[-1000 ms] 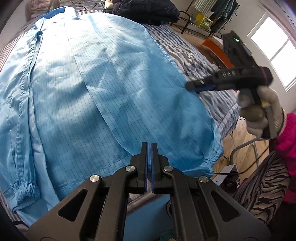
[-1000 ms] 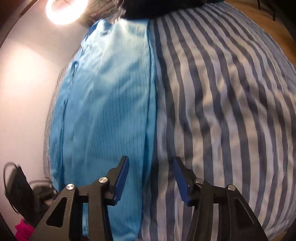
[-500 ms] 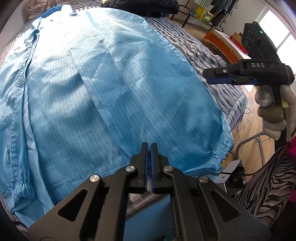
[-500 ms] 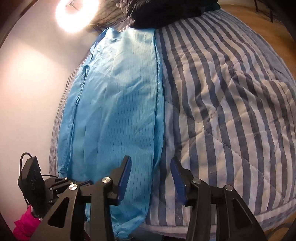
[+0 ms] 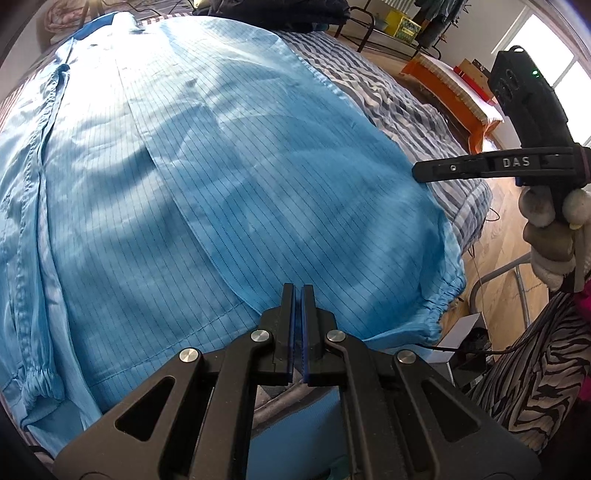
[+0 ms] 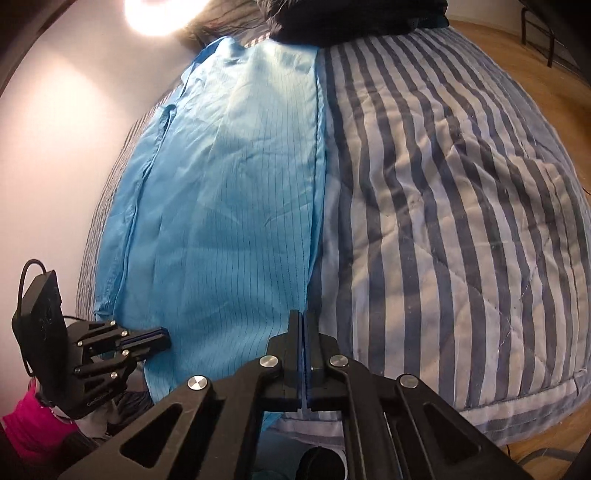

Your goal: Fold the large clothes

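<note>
This was a bedroom in a home. A bed with a blue-and-white striped quilt (image 6: 461,206) filled most of both views, standing on a wooden floor (image 5: 495,273). Beyond the bed's far side stood a clothes rack (image 5: 439,14) hung with garments, near a bright window (image 5: 576,85). A wall lamp (image 6: 155,14) glowed above the bed's head.

The left wrist view looks steeply down past its own tongs (image 5: 297,295) from the foot of the bed (image 5: 413,122), close over the blue garment (image 5: 221,177), facing the headboard end. The right wrist view, equally near and tilted down, sits further right over the striped quilt (image 6: 443,221). Both share the garment's right edge, and each catches the other tongs (image 5: 417,171) (image 6: 162,338), probably level with it.
</note>
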Tool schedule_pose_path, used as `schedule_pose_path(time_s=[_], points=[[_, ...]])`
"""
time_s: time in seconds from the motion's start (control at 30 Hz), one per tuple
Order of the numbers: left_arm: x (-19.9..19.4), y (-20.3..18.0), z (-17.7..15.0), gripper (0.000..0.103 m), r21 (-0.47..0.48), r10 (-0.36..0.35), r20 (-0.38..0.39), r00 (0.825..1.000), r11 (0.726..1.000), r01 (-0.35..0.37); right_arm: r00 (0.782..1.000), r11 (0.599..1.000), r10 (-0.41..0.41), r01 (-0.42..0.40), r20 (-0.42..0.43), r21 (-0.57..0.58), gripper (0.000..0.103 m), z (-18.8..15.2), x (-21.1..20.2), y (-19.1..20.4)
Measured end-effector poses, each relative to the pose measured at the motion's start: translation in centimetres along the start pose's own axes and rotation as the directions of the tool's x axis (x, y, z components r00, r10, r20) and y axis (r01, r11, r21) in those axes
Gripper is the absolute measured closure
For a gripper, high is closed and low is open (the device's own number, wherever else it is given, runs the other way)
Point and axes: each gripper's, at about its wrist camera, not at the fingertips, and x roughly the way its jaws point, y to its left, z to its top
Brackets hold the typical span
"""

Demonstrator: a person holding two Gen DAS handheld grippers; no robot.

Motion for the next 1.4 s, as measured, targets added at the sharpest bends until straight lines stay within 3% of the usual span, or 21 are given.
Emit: schedule_pose_path(time_s=[0.07, 0.13, 0.17, 0.3, 0.4, 0.53, 0.57, 0.6, 0.63, 0.7, 0.73, 0.83, 1.03, 1.13, 1.4], points=[[0.0, 0.0, 0.0, 0.103, 0.001, -0.001, 0.0, 1.0, 1.0, 0.001, 0.999, 0.999, 0.036, -0.036, -0.001, -0.032, 0.1, -0.2, -0.1, 0.3], [0.0, 0.1, 0.0, 0.103, -0.001, 0.002, -0.001, 1.0, 1.0, -0.002, 0.999, 0.998, 0.041, -0.04, 0.023, -0.038, 0.079, -0.1, -0.6, 0.3], [0.1, 0.1, 0.0, 0.103, -0.001, 0.002, -0.001, 1.0, 1.0, -0.002, 0.997, 0.998, 0.06, -0.059, 0.05, -0.032, 0.061, 0.2, -1.0, 0.2], [0.4, 0.1, 0.1, 0.103, 0.003, 0.01, -0.005, 1.0, 1.0, -0.01, 0.995, 0.999, 0.044, -0.042, 0.089, -0.03, 0.045, 1.9, -0.6, -0.5], [0.7, 0.0, 0.3, 0.103, 0.001, 0.01, -0.005, 1.0, 1.0, -0.01, 0.998, 1.0, 0.022, -0.021, 0.063, -0.006, 0.042, 3.3, 1.5, -1.3], [0.8, 0.2, 0.5, 0.103, 0.002, 0.009, -0.005, 1.0, 1.0, -0.009, 0.996, 0.999, 0.04, -0.039, 0.078, -0.006, 0.043, 4.8, 3.6, -1.5], [0.8, 0.2, 0.6, 0.103, 0.001, 0.008, -0.005, 1.0, 1.0, -0.008, 0.995, 0.999, 0.045, -0.045, 0.091, -0.002, 0.05, 5.1, 3.6, -1.4], [0.9, 0.2, 0.7, 0.103, -0.001, 0.006, -0.005, 1.0, 1.0, -0.006, 0.994, 0.998, 0.057, -0.059, 0.092, 0.015, 0.073, 5.4, 3.7, -1.6], [0.9, 0.2, 0.7, 0.103, -0.002, 0.004, -0.005, 1.0, 1.0, -0.004, 0.994, 0.996, 0.074, -0.077, 0.083, 0.034, 0.083, 5.5, 3.9, -1.7], [0.6, 0.3, 0.7, 0.103, -0.006, -0.001, -0.003, 1.0, 1.0, 0.001, 0.995, 0.998, 0.048, -0.052, 0.088, 0.036, 0.098, 5.6, 3.7, -1.5], [0.5, 0.4, 0.7, 0.103, -0.009, -0.006, -0.001, 1.0, 1.0, 0.006, 0.995, 0.999, 0.029, -0.031, 0.092, 0.025, 0.101, 5.7, 3.5, -0.9], [-0.6, 0.5, 1.0, 0.103, -0.014, -0.018, 0.022, 1.0, 1.0, 0.018, 0.991, 1.0, 0.006, -0.004, 0.135, -0.017, 0.103, 5.7, 2.0, 1.3], [-5.0, 2.1, 1.9, 0.103, -0.074, -0.025, 0.107, 0.994, 0.997, 0.033, 0.975, 0.977, -0.166, 0.183, 0.149, -0.107, 0.103, 5.5, 1.8, 4.0], [-8.7, 3.5, 2.5, 0.103, -0.11, -0.017, 0.184, 0.983, 0.993, 0.038, 0.967, 0.969, -0.169, 0.198, 0.189, -0.144, 0.103, 5.3, 0.8, 5.8], [-19.6, 9.2, 2.1, 0.103, -0.249, 0.073, 0.391, 0.917, 0.968, 0.029, 0.951, 0.937, -0.153, 0.226, 0.268, -0.265, 0.103, 5.1, -0.4, 11.8]])
